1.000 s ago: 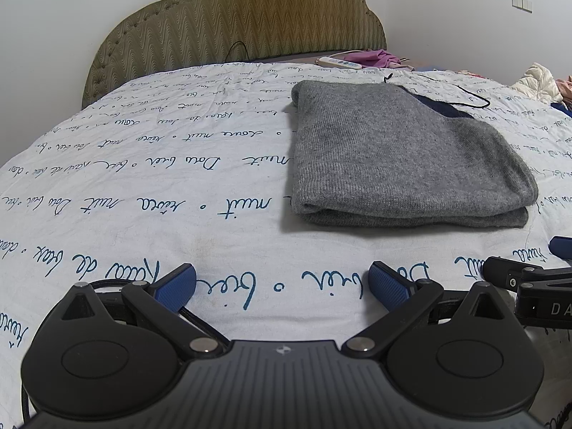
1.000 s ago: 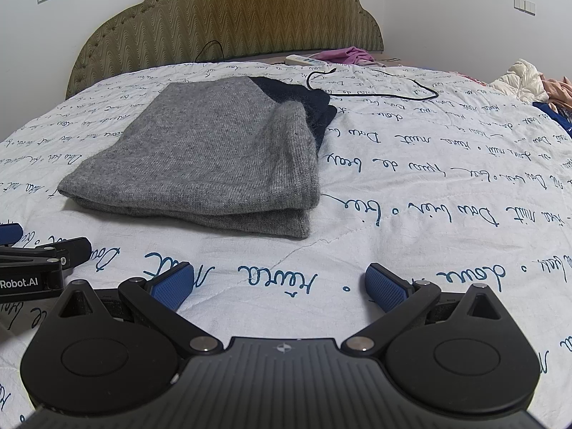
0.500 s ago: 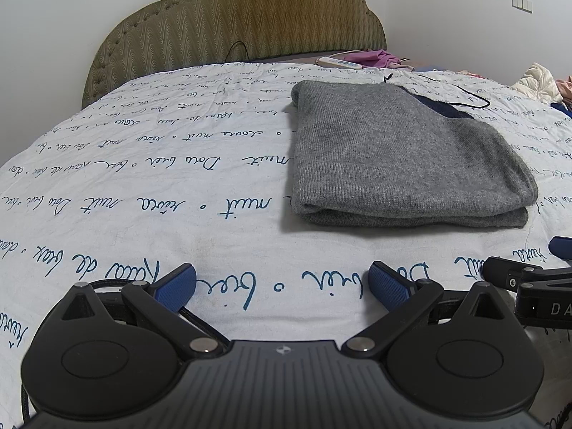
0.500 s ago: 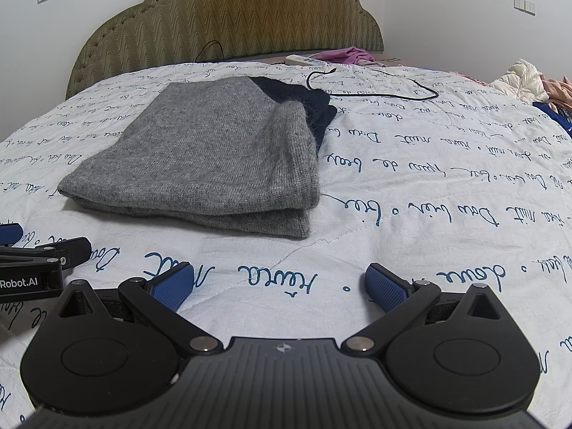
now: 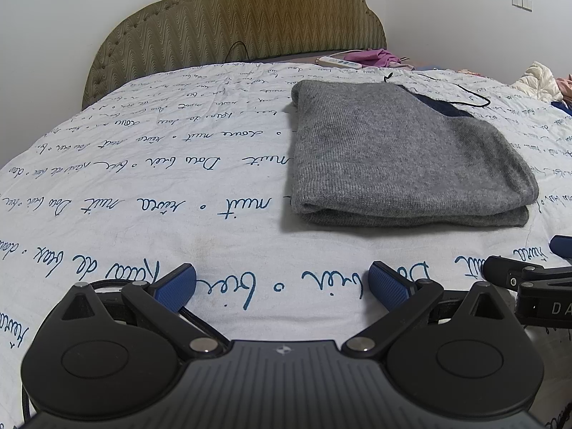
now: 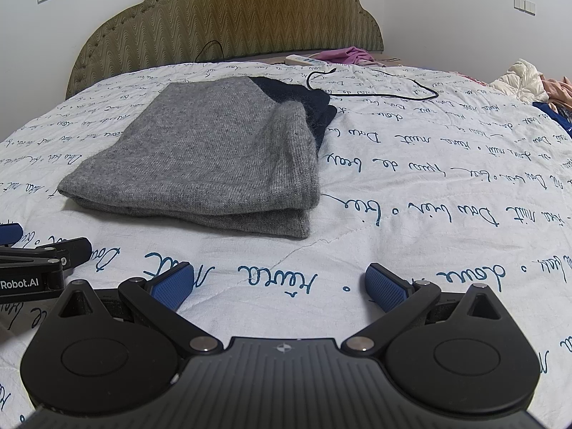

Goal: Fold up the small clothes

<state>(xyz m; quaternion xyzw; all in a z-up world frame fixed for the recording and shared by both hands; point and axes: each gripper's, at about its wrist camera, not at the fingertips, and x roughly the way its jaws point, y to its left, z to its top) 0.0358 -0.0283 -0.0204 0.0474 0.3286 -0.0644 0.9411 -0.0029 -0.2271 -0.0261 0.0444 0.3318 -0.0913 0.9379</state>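
Folded grey knit garment with a dark navy part (image 5: 400,157) lies flat mid-bed on the white script-print bedsheet (image 5: 143,178). Left tool (image 5: 282,282) and right tool (image 6: 279,282) sit near it, both spread wide, empty. Fold looks done; if tidying, pinch the near corners evenly, lift low.

Both tools look alike: the left tongs (image 5: 282,282) and right tongs (image 6: 280,282) have matte black bodies with two round discs, angled black links with silver pivot screws, and blue dimpled pads (image 5: 177,284). A ribbed grey plate bears a small logo. White lettering reads "Robot.AI". A black cable (image 5: 200,321) runs beneath the left one.
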